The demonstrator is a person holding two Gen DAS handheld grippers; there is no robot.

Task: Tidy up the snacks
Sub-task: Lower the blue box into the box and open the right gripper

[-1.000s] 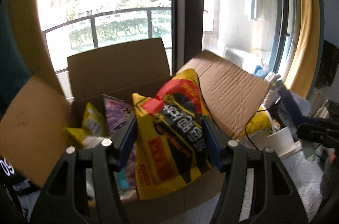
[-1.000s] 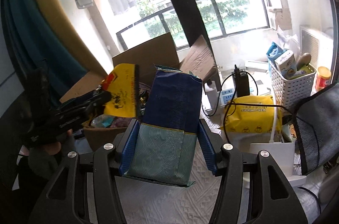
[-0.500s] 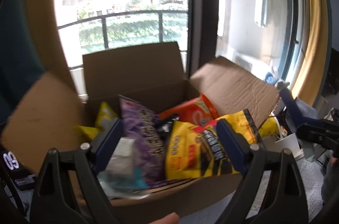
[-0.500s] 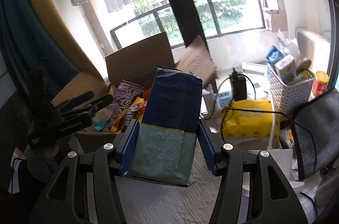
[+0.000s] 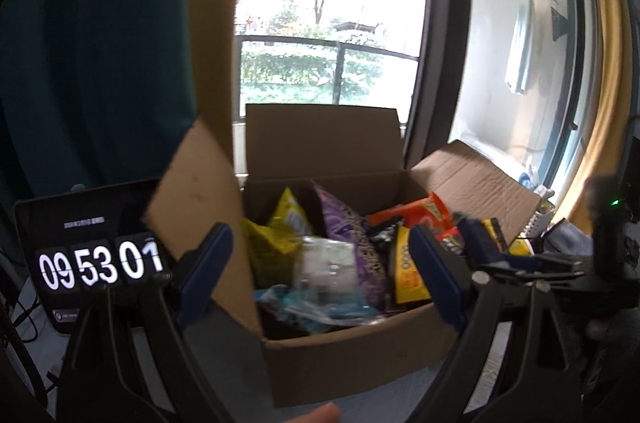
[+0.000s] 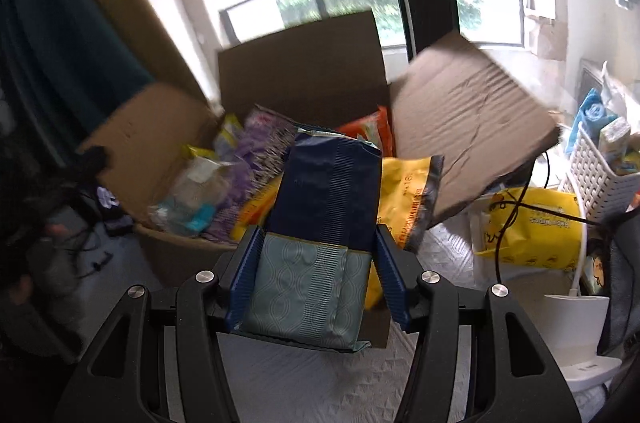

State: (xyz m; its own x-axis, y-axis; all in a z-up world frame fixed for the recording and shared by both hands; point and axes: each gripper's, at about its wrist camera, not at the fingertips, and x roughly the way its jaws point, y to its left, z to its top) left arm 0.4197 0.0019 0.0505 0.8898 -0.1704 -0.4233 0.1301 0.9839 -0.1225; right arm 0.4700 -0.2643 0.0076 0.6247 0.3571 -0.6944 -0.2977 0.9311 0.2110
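The left gripper (image 5: 320, 259) has its two blue fingers wide apart and holds nothing; it hangs near the front of the cardboard box (image 5: 352, 355). The right gripper (image 6: 316, 275) is squeezed on a dark blue packet (image 6: 320, 235), which sits upright between the fingers, just in front of the box and not yet inside. The box is already full. From left to right in it are a yellow bag (image 5: 280, 235), a clear packet (image 5: 324, 263), a purple bag (image 5: 352, 243), a yellow and black bag (image 6: 408, 199) and an orange bag (image 5: 424, 215). Here is what could go wrong. The yellow and black bag leans out over the near right edge, so the blue packet could bump it and push it onto the table. With so little room, the blue packet might sit on top and slide off. The right flap (image 6: 468, 127) sticks out over that side and could catch the packet on the way in. The left flap (image 5: 200, 207) stands up close to the left gripper. To the far left sits a clock screen (image 5: 96, 251). To the right of the box are a yellow pack of wipes (image 6: 536, 231), a black wire (image 6: 516, 207) across it, and a white basket (image 6: 596, 179).
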